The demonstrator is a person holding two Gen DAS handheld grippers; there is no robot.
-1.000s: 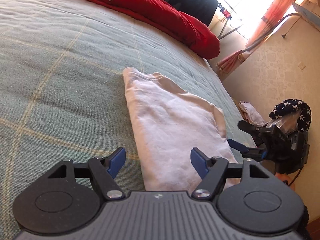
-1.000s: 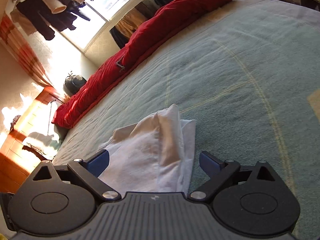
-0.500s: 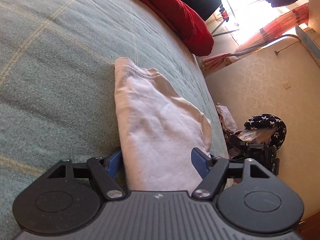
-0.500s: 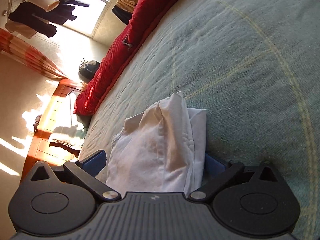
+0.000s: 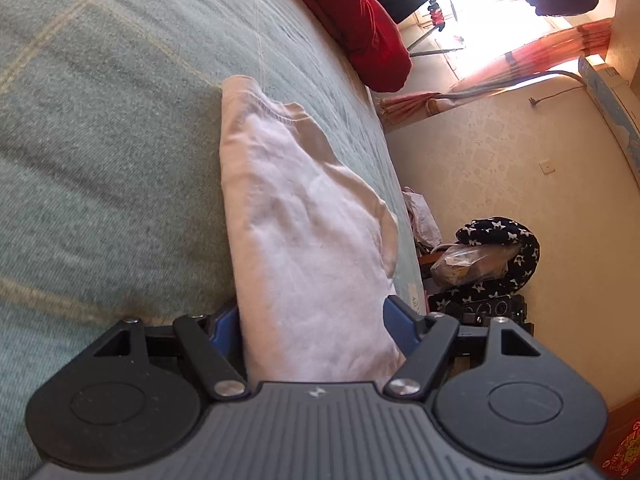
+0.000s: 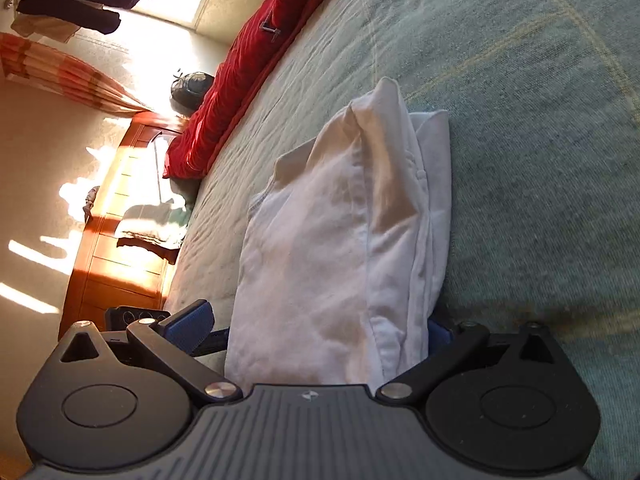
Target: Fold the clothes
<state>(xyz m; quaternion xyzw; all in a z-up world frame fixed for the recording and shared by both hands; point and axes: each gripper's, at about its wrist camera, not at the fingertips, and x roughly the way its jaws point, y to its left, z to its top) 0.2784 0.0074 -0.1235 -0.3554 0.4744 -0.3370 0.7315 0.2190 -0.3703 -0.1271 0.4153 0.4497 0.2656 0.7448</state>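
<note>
The bedspread (image 5: 100,128) is a faded grey-green crossed by thin pale yellow lines. On it lies a white garment (image 5: 304,240) with cream-tinted folds. A bright red quilt (image 6: 240,80) runs along the far edge. The curtain (image 5: 560,52) is orange-red with paler bands. By the wall sits a black cloth (image 5: 504,240) dotted with white stars. The gripper pads (image 5: 400,326) are blue on black arms.

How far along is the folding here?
Done: the white garment already lies folded into a narrow strip on the green bedspread. In hand: the left hand-held gripper and right hand-held gripper each straddle an end, jaws open, not clamped. Left: grip and fold it across.
</note>
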